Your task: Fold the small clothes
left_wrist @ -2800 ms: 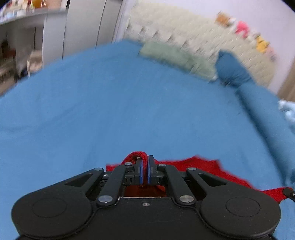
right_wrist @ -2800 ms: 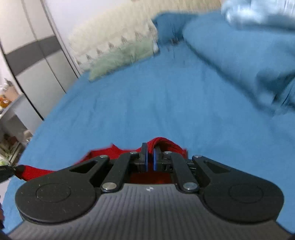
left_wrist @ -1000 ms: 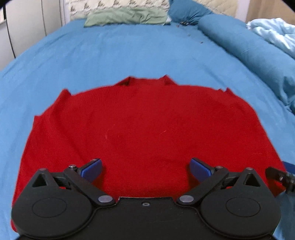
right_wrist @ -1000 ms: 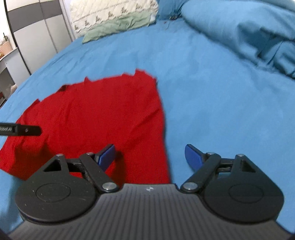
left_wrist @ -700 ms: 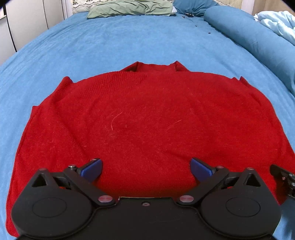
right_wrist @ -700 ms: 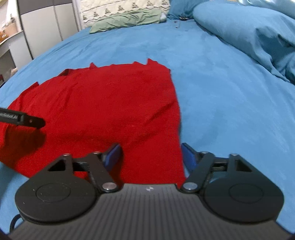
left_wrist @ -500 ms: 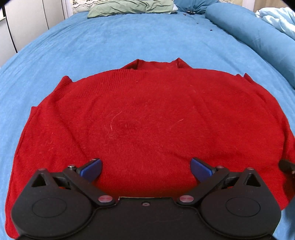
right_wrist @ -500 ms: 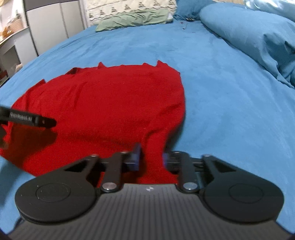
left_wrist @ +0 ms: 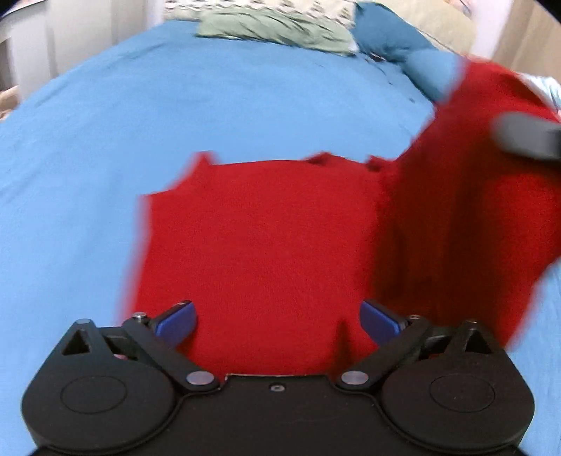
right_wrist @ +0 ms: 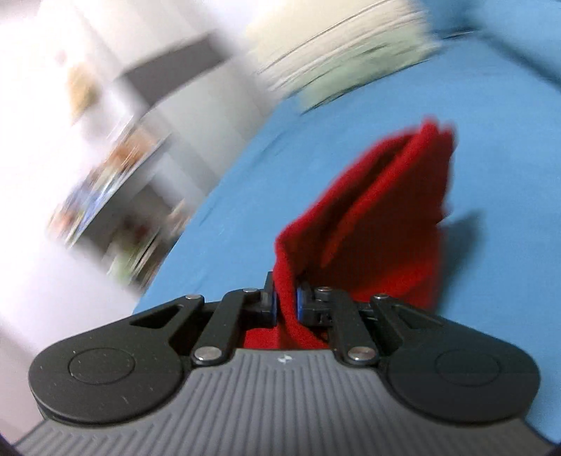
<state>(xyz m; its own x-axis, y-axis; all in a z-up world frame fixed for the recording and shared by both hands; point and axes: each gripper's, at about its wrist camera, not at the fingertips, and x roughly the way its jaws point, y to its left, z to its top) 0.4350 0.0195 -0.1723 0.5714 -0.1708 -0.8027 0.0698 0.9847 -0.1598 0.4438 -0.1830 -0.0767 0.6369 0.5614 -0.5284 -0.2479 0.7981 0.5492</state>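
Two grippers: left gripper (left_wrist: 277, 321) gaped wide over the red sweater (left_wrist: 266, 245) at 12 o'clock, nothing pinched; right gripper (right_wrist: 284, 304) clamped its right edge, lifted off the blue bed (left_wrist: 175, 105), next fold likely toward 9 o'clock.

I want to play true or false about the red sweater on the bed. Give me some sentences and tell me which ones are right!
1. The right tongs pinch the red sweater. True.
2. The left tongs are shut tight. False: they stand wide open, holding nothing.
3. The bed cover is yellow. False: it is blue.
4. One side of the sweater is lifted off the bed. True.
5. A green pillow lies at the far end of the bed. True.
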